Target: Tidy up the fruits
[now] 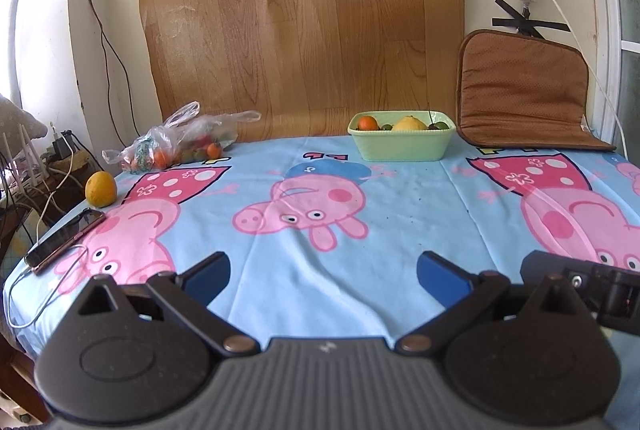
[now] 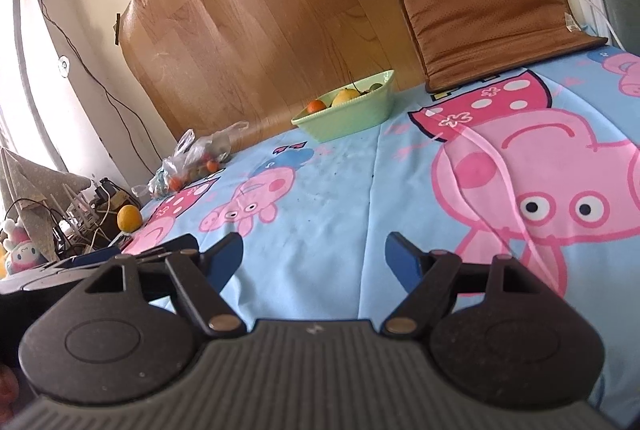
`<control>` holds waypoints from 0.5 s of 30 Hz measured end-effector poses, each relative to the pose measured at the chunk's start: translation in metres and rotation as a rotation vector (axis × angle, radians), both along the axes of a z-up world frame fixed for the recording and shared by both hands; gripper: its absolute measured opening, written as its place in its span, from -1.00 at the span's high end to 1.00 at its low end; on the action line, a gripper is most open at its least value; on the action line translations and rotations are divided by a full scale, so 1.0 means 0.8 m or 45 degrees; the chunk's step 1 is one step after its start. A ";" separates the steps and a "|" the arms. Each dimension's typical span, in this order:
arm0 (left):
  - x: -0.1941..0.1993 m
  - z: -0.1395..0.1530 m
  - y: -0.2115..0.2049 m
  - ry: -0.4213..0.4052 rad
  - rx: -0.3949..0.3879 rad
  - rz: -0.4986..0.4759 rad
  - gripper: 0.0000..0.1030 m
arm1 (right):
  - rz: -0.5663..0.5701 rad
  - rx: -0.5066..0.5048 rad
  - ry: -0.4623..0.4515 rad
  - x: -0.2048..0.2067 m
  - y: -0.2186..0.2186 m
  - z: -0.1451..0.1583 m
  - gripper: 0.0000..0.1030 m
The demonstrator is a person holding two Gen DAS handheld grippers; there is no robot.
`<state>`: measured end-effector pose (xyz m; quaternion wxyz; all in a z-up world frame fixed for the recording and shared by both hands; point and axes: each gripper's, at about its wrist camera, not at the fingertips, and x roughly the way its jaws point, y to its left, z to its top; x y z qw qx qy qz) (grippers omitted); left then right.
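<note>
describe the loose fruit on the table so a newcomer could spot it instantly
Start at the clear plastic bag of small fruit near the cartoon-print tablecloth's far left corner. Just in front of it, by the edge, sits a round yellow-orange citrus fruit, beside a dark smartphone. It alone lies loose, neither bagged nor in the pale green rectangular bowl.

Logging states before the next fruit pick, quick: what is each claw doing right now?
Left claw: open, holding nothing.
Right claw: open, holding nothing.
</note>
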<state>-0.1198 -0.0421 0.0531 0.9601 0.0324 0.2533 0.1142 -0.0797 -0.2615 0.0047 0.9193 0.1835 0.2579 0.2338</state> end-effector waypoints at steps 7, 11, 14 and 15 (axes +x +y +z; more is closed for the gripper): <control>0.002 -0.005 -0.004 0.018 0.008 -0.019 -1.00 | -0.002 -0.001 0.004 0.000 -0.001 0.000 -0.57; 0.003 -0.008 -0.007 0.023 0.020 -0.029 -1.00 | -0.003 -0.003 0.001 -0.001 -0.001 -0.001 -0.57; 0.004 -0.010 -0.008 0.031 0.017 -0.031 -1.00 | -0.006 -0.006 0.000 -0.001 -0.002 -0.001 -0.57; 0.004 -0.011 -0.009 0.033 0.018 -0.033 -1.00 | -0.009 -0.005 -0.002 -0.001 -0.003 -0.001 -0.57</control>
